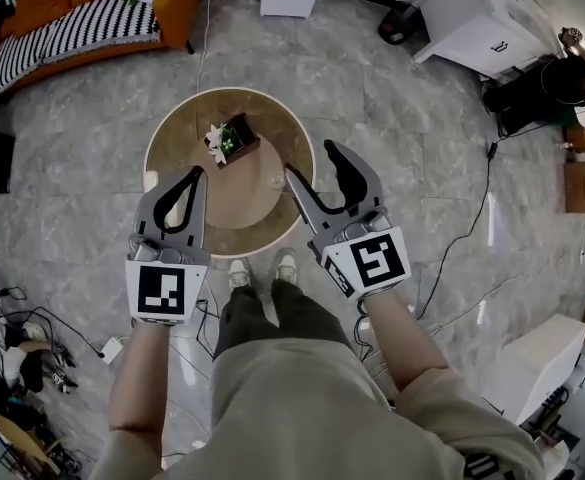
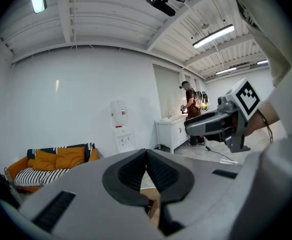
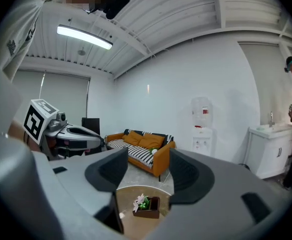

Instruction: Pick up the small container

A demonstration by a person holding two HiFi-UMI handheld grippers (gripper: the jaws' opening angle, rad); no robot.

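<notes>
Small container [image 1: 275, 181]: tiny clear cup-like piece, detail too small to read. It stands on the round counter [image 1: 172, 143] at about 3 o'clock of its centre.
Handling, judged: light, stiff, likely slick, possibly brittle and easy to tip. Take it across the side walls, low, with gentle pressure.
Box of flowers [image 1: 237, 140]: dark brown, at 11 o'clock from the container, apart from it.
Right claw [image 1: 309, 158]: jaws apart, empty, near the container at its 2 o'clock.
Left claw [image 1: 197, 173]: jaws together, nothing held, over the counter's 9 o'clock edge.
</notes>
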